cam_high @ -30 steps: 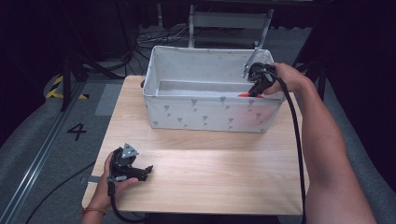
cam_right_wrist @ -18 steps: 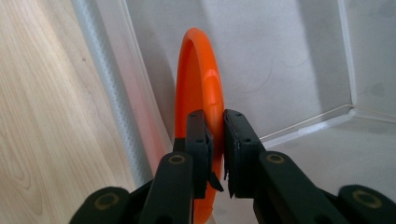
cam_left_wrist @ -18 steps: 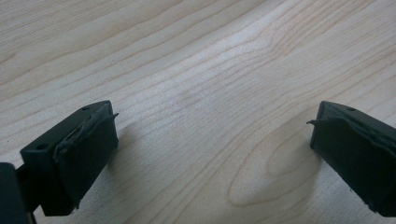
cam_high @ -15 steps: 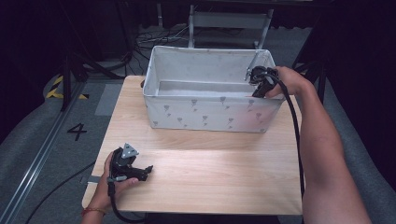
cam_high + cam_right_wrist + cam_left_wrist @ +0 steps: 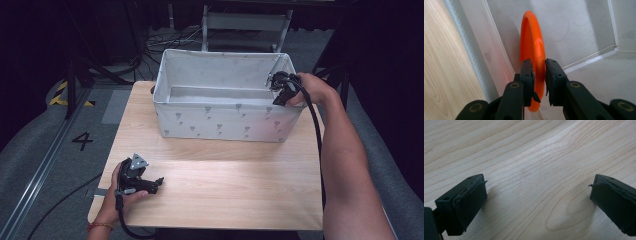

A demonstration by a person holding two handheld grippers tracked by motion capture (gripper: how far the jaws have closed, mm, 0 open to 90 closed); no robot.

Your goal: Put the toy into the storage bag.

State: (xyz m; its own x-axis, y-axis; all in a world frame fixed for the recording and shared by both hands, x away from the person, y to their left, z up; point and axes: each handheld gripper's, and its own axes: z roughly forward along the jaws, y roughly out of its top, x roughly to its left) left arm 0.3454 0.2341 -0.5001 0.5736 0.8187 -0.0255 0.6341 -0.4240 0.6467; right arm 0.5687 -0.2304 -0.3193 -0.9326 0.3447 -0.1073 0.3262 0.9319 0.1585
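- the right gripper [image 5: 539, 72] hangs inside the fabric bin [image 5: 220, 117], at its right near corner, with the orange ring [image 5: 532, 45] between its jaws.
- these jaws have just been opening a little; the pads stand close beside the ring's rim, and it looks to me that the pinch is loosening (i cannot tell for sure if they still touch).
- to do this step well, open slowly and lift straight up, so the ring stays leaning at the bin wall.
- the left gripper [image 5: 536, 202] rests spread wide on the wooden table [image 5: 225, 190], holding nothing.
- the right gripper view shows the ring upright on edge; from the high view the bin wall covers it.
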